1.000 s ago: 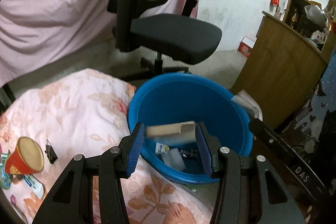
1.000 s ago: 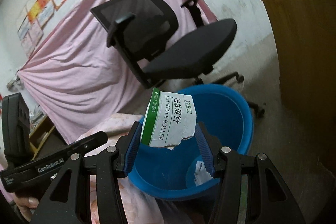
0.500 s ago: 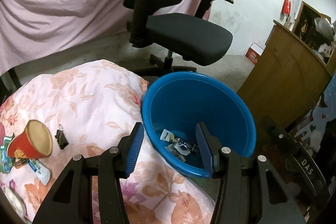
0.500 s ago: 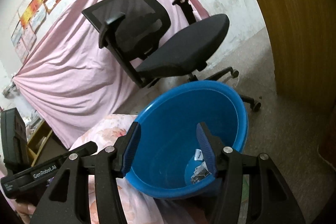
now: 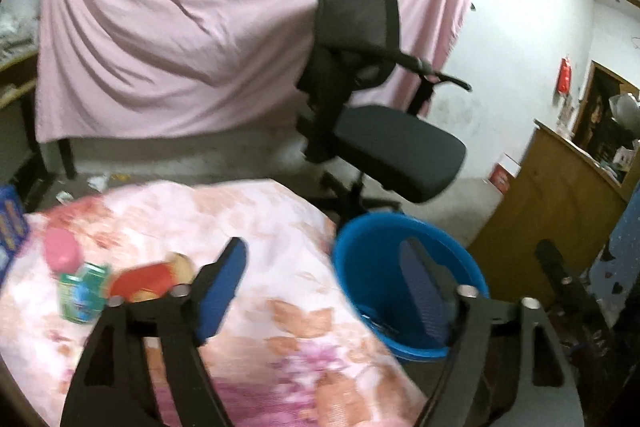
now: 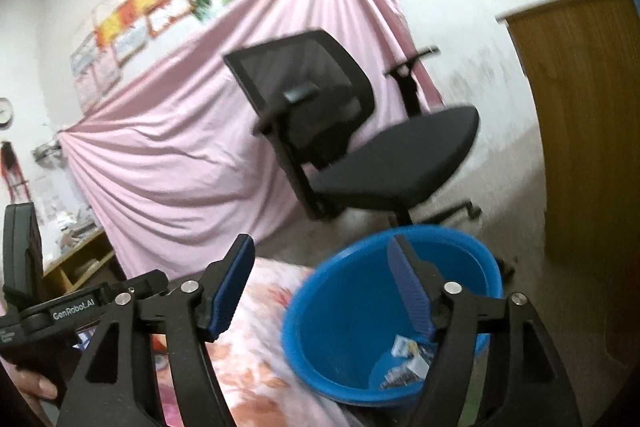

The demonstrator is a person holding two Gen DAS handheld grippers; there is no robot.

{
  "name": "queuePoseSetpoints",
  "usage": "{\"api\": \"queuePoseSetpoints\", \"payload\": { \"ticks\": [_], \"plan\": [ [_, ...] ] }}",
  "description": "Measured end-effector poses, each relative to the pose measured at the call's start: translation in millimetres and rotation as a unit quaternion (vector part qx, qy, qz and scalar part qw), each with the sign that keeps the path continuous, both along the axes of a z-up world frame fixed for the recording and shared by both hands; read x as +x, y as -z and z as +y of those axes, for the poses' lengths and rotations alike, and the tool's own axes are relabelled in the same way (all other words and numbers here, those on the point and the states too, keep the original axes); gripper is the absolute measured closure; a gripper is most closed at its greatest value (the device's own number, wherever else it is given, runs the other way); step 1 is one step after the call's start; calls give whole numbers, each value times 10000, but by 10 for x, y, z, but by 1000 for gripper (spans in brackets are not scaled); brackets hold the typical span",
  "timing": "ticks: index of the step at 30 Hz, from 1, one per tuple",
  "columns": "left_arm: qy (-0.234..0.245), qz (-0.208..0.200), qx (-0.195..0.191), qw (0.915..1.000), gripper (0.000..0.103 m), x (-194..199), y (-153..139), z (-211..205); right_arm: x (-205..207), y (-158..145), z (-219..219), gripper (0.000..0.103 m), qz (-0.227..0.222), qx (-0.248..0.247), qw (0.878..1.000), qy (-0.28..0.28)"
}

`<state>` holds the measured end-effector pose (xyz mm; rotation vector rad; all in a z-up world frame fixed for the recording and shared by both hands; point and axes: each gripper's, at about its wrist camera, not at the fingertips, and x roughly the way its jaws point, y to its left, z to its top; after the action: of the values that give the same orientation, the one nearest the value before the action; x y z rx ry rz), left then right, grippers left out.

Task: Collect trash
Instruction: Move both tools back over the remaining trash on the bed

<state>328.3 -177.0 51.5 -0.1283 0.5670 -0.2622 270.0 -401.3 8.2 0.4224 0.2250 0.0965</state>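
A blue bucket (image 5: 380, 247) stands on the floor beside a bed with a pink floral quilt (image 5: 260, 227); scraps of packaging (image 6: 408, 363) lie at its bottom (image 6: 360, 307). My left gripper (image 5: 324, 287) hovers above the quilt's edge and the bucket rim, its jaws opening with nothing between them. My right gripper (image 6: 324, 291) is raised over the near rim of the bucket, jaws also opening and empty. On the quilt at the left lie a red paper cup (image 5: 148, 279), a green-blue packet (image 5: 80, 295) and a pink item (image 5: 60, 251), all blurred.
A black office chair (image 5: 372, 131) stands just behind the bucket. A wooden cabinet (image 5: 560, 199) is to the right, a pink sheet (image 5: 180, 27) hangs at the back. The left gripper's body (image 6: 60, 311) and a hand (image 6: 36, 391) show at the left of the right wrist view.
Both grippers let go of their pieces, a cardboard scrap and a white-green packet, which dropped into the bucket. Both then rose and widened; the left swung left over the quilt.
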Motion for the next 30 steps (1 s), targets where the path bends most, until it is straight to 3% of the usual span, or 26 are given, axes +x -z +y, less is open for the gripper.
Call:
{"api": "queuePoseSetpoints", "payload": {
  "ticks": [2,4,6,9,20,23,30],
  "plan": [
    [-197,-248,68,9995,22,-130,-63,156,-78,-85,89,23,-244,-90,9997,42],
    [-434,-459,169,9979,1,-249,-101,286,-144,-148,181,15,-425,-149,9989,94],
    [-792,-818,227,9932,1,-417,-137,456,-211,-207,289,0,-562,-234,9978,269],
    [-1050,-1171,271,9872,1,-629,-184,674,-271,-283,474,0,-793,-437,9956,244],
    [-1588,-1717,456,9712,1,-1053,-187,1279,-403,-404,1248,0,-1180,-1010,9864,-547],
    [-1764,-1932,556,9636,1,-1201,-148,1441,-459,-400,1454,0,-1281,-1173,9824,-689],
    [-2019,-1955,741,9568,1,-1363,2,1776,-514,-351,1868,0,-1316,-1635,9726,-1000]
  ]
}}
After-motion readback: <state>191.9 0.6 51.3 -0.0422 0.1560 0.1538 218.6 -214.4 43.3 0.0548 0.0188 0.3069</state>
